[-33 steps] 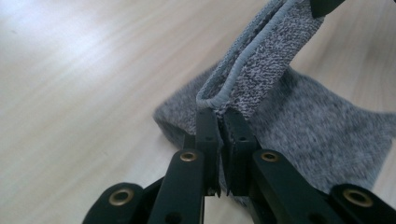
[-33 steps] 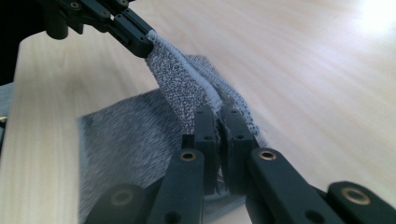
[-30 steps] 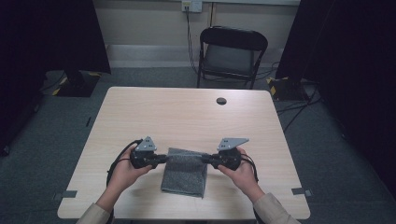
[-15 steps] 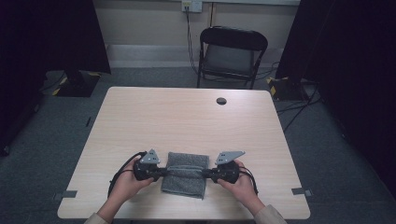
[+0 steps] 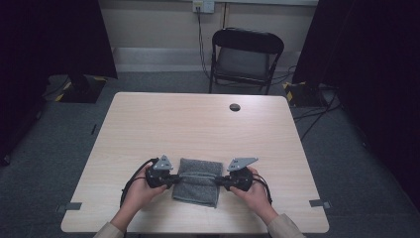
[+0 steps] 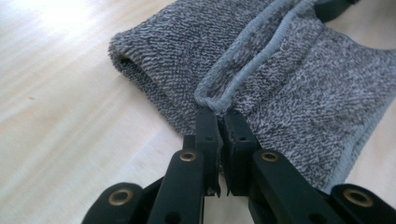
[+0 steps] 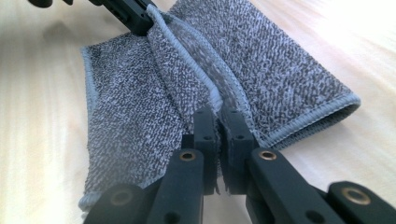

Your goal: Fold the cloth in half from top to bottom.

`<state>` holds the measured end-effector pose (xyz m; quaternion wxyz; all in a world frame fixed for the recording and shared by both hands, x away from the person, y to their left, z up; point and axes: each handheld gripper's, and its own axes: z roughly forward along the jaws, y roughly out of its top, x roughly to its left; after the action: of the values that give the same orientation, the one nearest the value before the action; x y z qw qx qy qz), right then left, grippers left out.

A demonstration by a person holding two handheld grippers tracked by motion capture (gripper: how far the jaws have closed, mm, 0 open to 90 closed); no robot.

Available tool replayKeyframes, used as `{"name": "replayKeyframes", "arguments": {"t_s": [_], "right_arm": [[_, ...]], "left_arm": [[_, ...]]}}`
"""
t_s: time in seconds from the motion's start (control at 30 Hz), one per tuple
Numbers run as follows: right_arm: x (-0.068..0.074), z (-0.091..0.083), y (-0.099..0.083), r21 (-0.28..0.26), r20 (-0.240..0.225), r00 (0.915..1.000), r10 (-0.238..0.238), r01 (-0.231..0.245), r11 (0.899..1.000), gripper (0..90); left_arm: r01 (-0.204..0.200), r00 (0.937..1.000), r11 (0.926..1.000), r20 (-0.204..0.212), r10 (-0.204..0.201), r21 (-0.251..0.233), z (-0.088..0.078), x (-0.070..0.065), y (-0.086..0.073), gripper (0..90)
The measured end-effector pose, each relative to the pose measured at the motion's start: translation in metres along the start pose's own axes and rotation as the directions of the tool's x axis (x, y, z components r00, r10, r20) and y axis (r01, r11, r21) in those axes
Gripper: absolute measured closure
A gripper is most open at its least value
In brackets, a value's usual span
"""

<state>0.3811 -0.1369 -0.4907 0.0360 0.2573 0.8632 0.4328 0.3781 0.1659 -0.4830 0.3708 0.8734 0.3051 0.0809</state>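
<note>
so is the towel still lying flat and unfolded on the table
No, the grey towel is folded over on itself, with both grippers pinching its hemmed edge at either side.

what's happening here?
A person is folding a grey towel near the front edge of the table, one gripper in each hand. The left gripper is shut on the towel's hemmed edge at one end, and the right gripper is shut on the same edge at the other end. The held edge lies across the middle of the towel, which is already folded over.
</note>
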Motion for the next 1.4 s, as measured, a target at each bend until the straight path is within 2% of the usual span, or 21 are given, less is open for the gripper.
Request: {"name": "replayKeyframes", "arguments": {"t_s": [0.2, 0.3, 0.37, 0.53, 0.6, 0.73, 0.9, 1.07, 1.13, 1.23, 1.33, 1.4], "right_arm": [[-0.022, 0.006, 0.010, 0.009, 0.037, 0.9993, 0.011, -0.011, 1.000, 86.6], [-0.035, 0.008, 0.017, 0.002, 0.049, 0.9984, 0.029, -0.029, 1.000, 86.6], [-0.039, 0.005, 0.023, -0.012, 0.052, 0.9984, 0.024, -0.024, 1.000, 86.6], [-0.041, -0.008, 0.033, -0.054, 0.048, 0.9986, 0.022, -0.019, 0.998, 86.6], [-0.040, -0.013, 0.038, -0.072, 0.054, 0.9983, 0.022, -0.018, 0.997, 86.5], [-0.038, -0.022, 0.046, -0.101, 0.054, 0.9983, 0.024, -0.019, 0.995, 86.4], [-0.030, -0.030, 0.050, -0.105, 0.043, 0.9991, -0.004, 0.009, 0.994, 86.3], [-0.022, -0.032, 0.039, -0.115, 0.011, 0.9999, 0.003, -0.002, 0.993, 86.4], [-0.017, -0.032, 0.033, -0.126, -0.007, 1.0000, 0.006, -0.007, 0.992, 86.4], [-0.009, -0.030, 0.022, -0.124, -0.028, 0.9996, 0.004, -0.008, 0.992, 86.3], [0.002, -0.022, 0.008, -0.083, -0.051, 0.9986, -0.009, 0.005, 0.997, 86.4], [0.006, -0.017, 0.001, -0.061, -0.060, 0.9981, -0.014, 0.011, 0.998, 86.4]], "left_arm": [[0.013, 0.9997, 0.9999, -0.019, -0.013, -0.002, 0.012, 0.013, 0.016, 86.0], [0.028, 0.9994, 0.9993, -0.019, -0.028, -0.025, 0.010, 0.021, 0.026, 86.1], [0.028, 0.9995, 0.9985, -0.015, -0.029, -0.047, 0.006, 0.024, 0.034, 86.2], [-0.005, 1.0000, 0.9967, -0.008, 0.004, -0.081, -0.013, 0.026, 0.055, 86.2], [-0.018, 0.9997, 0.9959, -0.019, 0.016, -0.089, -0.019, 0.026, 0.061, 86.2], [-0.007, 0.9998, 0.9953, -0.021, 0.005, -0.097, -0.027, 0.026, 0.065, 86.2], [-0.010, 0.9999, 0.9939, -0.007, 0.009, -0.110, -0.034, 0.021, 0.059, 86.2], [-0.012, 0.9999, 0.9954, 0.010, 0.013, -0.095, -0.032, 0.013, 0.043, 86.3], [-0.012, 0.9996, 0.9968, 0.025, 0.014, -0.079, -0.030, 0.009, 0.035, 86.4], [-0.029, 0.9988, 0.9992, 0.040, 0.030, -0.026, -0.023, 0.002, 0.021, 86.4], [-0.025, 0.9982, 0.9996, 0.055, 0.025, 0.010, -0.015, -0.003, 0.005, 85.5], [-0.006, 0.9982, 1.0000, 0.060, 0.006, 0.006, -0.012, -0.005, 0.000, 76.3]]}}
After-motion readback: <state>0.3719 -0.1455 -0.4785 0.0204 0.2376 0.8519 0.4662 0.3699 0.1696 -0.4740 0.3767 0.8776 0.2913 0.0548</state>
